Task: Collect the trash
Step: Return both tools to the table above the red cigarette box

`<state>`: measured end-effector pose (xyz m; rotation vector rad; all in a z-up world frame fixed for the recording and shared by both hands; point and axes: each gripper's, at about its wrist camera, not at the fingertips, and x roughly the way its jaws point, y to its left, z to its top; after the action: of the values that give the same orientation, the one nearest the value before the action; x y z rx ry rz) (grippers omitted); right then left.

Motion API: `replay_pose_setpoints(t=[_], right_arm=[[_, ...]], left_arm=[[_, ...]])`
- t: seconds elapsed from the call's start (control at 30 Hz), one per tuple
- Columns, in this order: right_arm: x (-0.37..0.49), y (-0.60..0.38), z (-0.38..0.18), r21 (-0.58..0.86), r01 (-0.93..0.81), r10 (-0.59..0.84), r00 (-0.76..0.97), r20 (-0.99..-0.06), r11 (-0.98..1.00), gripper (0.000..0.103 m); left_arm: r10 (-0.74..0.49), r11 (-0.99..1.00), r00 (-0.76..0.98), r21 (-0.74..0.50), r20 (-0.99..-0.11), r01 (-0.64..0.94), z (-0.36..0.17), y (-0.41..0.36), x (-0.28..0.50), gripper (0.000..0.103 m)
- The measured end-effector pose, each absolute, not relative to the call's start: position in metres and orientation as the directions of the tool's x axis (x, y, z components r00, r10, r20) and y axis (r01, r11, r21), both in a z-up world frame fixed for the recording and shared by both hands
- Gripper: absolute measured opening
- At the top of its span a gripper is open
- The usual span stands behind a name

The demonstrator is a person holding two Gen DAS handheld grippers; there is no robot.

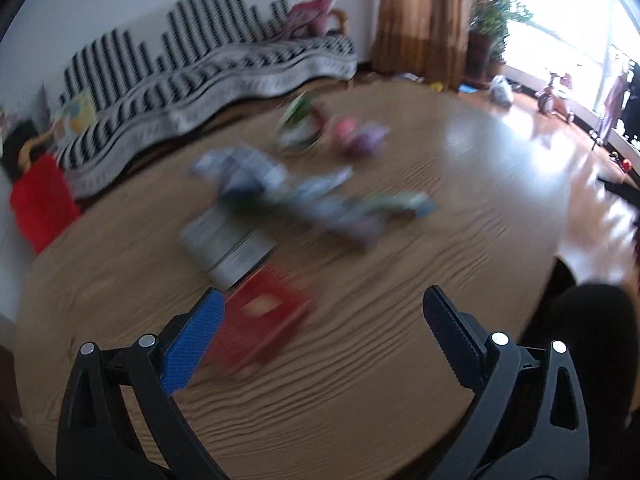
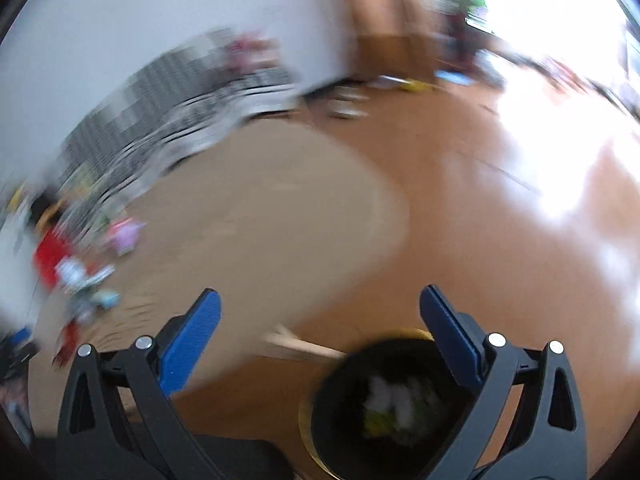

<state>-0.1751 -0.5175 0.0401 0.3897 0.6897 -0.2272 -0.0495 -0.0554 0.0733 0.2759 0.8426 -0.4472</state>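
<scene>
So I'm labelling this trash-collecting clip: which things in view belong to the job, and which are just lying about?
Job:
- red packet
- blurred wrapper heap
- flat grey packet
- pink and purple wrappers
- green-white wrapper
- black bin, scraps already inside
- left gripper and right gripper, both open and empty

Lying about:
- striped sofa
- pink cushion
- potted plant
- tricycle

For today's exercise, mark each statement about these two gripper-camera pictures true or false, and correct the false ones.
1. The left gripper is clamped on the flat red packet. False: its jaws stand open with nothing gripped; the packet lies on the round wooden table.
2. The round black trash bin already holds some white and yellowish scraps. True.
3. The bin stands on the table. False: it stands on the brown floor beside it.
4. The right gripper is open and empty. True.
5. Several wrappers lie on the table. True.
</scene>
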Motion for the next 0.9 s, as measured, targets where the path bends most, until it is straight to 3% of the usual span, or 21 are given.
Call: replay_pose_setpoints(t=[0.1, 0.23, 0.37, 0.63, 0.9], right_arm=[[-0.104, -0.449, 0.059, 0.195, 0.05, 0.105, 0.701, -0.705, 0.98, 0.096], [-0.034, -0.359, 0.047, 0.093, -0.252, 0.224, 0.559, -0.798, 0.963, 0.096], [0.007, -0.289, 0.017, -0.06, -0.433, 0.169, 0.472, -0.865, 0.9, 0.096], [0.059, -0.255, -0.017, -0.024, -0.468, 0.186, 0.396, -0.899, 0.883, 0.098], [0.05, -0.261, -0.022, -0.023, -0.47, 0.248, 0.508, -0.825, 0.883, 0.098]], left_arm=[[-0.276, 0.88, 0.536, 0.014, -0.798, 0.474, 0.051, -0.021, -0.031, 0.097], [-0.315, 0.895, 0.529, -0.063, -0.788, 0.441, 0.035, 0.004, -0.025, 0.096], [-0.318, 0.879, 0.513, -0.046, -0.798, 0.474, 0.029, 0.004, -0.023, 0.096], [-0.262, 0.857, 0.466, 0.019, -0.845, 0.516, 0.013, 0.001, 0.001, 0.096], [-0.268, 0.847, 0.441, 0.009, -0.856, 0.532, 0.004, -0.008, 0.016, 0.097]])
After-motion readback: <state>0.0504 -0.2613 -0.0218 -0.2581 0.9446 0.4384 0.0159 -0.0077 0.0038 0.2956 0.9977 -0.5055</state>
